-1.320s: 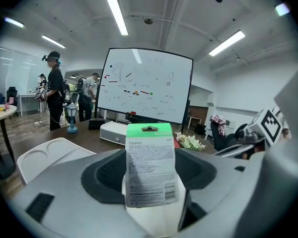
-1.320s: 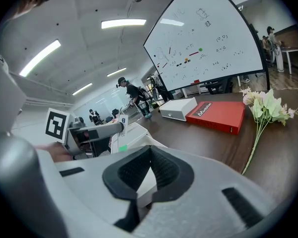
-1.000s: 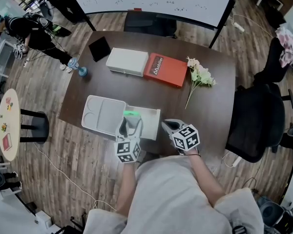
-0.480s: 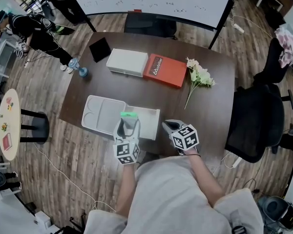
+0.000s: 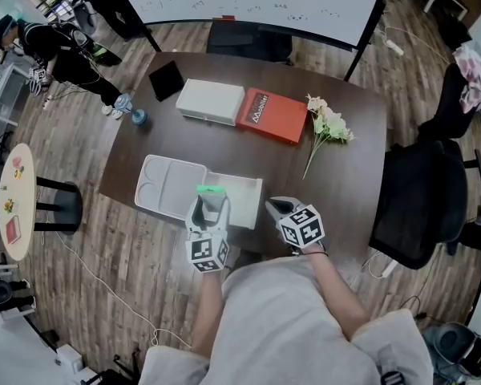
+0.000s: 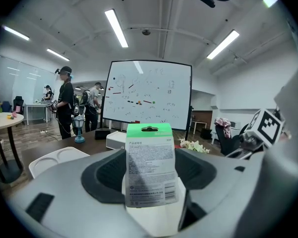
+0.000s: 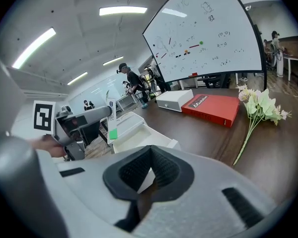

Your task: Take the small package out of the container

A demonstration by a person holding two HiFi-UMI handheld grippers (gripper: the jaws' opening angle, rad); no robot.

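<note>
My left gripper (image 5: 210, 207) is shut on the small package (image 6: 150, 167), a white card pack with a green top. In the head view the small package (image 5: 211, 190) is held upright just above the near edge of the white container (image 5: 239, 191). From the right gripper view the small package (image 7: 111, 118) shows edge-on in the left gripper (image 7: 97, 114), over the white container (image 7: 134, 133). My right gripper (image 5: 274, 208) is shut and empty, hovering beside the container's right end above the dark table (image 5: 337, 175).
The container's white lid (image 5: 167, 184) lies open at its left. Farther back on the table are a white box (image 5: 209, 101), a red box (image 5: 272, 115), a bunch of flowers (image 5: 325, 127) and a black tablet (image 5: 165, 79). Office chairs (image 5: 421, 199) stand to the right. People stand at the far left.
The left gripper has lifted the small package slightly and drawn it a little toward me. The right gripper has barely moved.
</note>
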